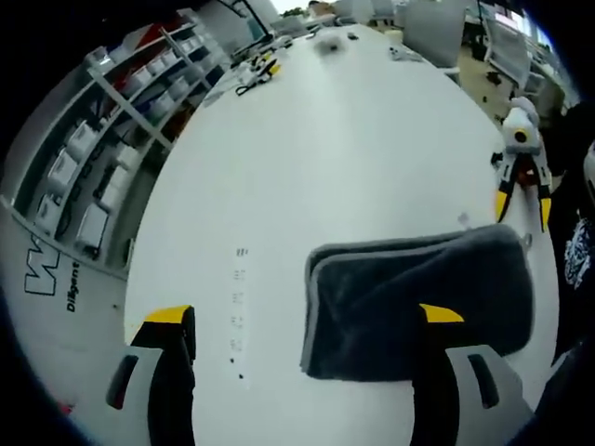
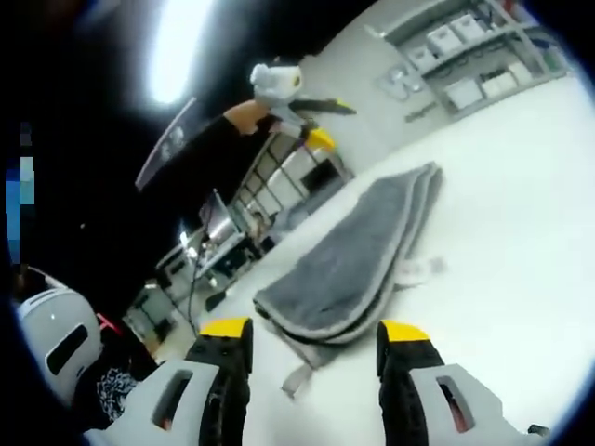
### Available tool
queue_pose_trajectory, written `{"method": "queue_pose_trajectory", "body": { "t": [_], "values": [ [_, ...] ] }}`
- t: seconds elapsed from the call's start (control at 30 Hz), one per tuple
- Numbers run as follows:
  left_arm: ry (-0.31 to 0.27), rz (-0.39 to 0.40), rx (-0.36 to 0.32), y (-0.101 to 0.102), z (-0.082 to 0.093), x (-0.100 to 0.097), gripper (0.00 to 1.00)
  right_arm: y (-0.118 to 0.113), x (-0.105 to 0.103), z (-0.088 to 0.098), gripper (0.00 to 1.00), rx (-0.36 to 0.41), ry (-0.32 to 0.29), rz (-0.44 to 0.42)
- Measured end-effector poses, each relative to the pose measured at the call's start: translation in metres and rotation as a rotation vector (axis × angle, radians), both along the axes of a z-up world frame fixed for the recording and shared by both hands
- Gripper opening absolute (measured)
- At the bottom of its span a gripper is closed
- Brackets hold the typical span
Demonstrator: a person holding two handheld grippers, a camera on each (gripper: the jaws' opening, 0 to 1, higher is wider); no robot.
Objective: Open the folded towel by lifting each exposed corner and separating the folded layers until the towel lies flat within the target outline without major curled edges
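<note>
Both fingers spread | folded towel (image 1: 418,302) (image 2: 358,255) ahead, untouched | white table (image 1: 325,167)

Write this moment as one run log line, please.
towel: folded, on white table | left gripper: open, above towel | right gripper: open, near towel corner | unfolding: not started

Left gripper view looks down over the towel (image 1: 418,302) from above; right gripper view sits low, close, sharing that towel and table (image 1: 353,167).
</note>
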State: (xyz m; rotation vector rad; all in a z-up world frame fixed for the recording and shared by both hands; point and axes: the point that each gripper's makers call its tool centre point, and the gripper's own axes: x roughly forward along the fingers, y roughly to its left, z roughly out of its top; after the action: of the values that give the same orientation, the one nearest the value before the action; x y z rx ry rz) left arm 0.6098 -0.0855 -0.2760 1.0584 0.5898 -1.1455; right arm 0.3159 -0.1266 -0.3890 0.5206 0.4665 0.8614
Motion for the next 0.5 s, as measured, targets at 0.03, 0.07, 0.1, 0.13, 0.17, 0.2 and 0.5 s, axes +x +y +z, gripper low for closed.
{"method": "queue_pose_trajectory", "body": {
  "t": [0.03, 0.07, 0.1, 0.13, 0.17, 0.2, 0.5],
  "values": [
    [0.011, -0.002, 0.002, -0.002, -0.003, 0.0, 0.94, 0.0, 0.002, 0.0, 0.51, 0.001, 0.006, 0.005],
    [0.025, -0.009, 0.003, -0.004, -0.006, 0.002, 0.93, 0.001, 0.003, 0.0, 0.5, 0.014, 0.024, 0.013],
    [0.038, -0.018, 0.005, -0.008, -0.011, 0.002, 0.92, 0.002, 0.004, 0.0, 0.5, 0.019, 0.031, 0.018],
    [0.048, -0.022, 0.007, -0.011, -0.015, -0.001, 0.92, 0.003, 0.004, 0.0, 0.5, 0.022, 0.033, 0.021],
    [0.06, -0.026, 0.007, -0.013, -0.019, -0.001, 0.91, 0.003, 0.004, 0.001, 0.5, 0.023, 0.035, 0.022],
    [0.067, -0.029, 0.007, -0.016, -0.023, -0.001, 0.91, 0.003, 0.004, 0.001, 0.5, 0.023, 0.036, 0.023],
    [0.133, -0.031, 0.037, -0.029, -0.05, 0.001, 0.87, 0.003, 0.003, 0.003, 0.5, 0.038, 0.043, 0.029]
  ]
}}
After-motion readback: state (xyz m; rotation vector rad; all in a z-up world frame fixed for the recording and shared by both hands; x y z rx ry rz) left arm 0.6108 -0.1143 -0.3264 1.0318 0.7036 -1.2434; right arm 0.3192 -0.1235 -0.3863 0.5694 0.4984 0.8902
